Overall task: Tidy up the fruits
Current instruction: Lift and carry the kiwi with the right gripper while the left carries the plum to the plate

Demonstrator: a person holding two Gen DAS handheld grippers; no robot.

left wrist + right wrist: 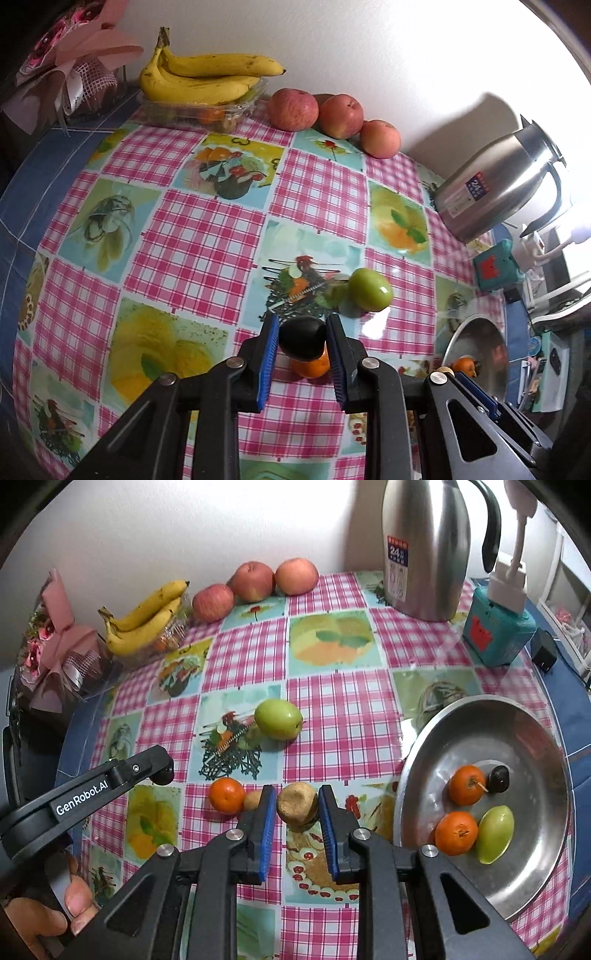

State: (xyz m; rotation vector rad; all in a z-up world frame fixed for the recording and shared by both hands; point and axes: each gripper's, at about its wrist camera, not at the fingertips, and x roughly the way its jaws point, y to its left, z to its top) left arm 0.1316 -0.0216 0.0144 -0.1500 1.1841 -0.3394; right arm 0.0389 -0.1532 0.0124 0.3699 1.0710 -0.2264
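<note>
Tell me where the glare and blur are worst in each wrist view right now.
Left wrist view: the wall at upper right is blown out white, the kettle throws a hard shadow on it, and the green fruit is motion-smeared. Right wrist view: evenly lit and sharper, with bright reflections only on the metal plate and kettle; edges bend from the fisheye.

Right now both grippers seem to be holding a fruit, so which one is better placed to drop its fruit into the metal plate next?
Probably the right. The right gripper, shut on the brown fruit, sits just beside the metal plate. The left gripper, shut on the dark fruit, is farther off, with the right gripper between it and the plate.
</note>
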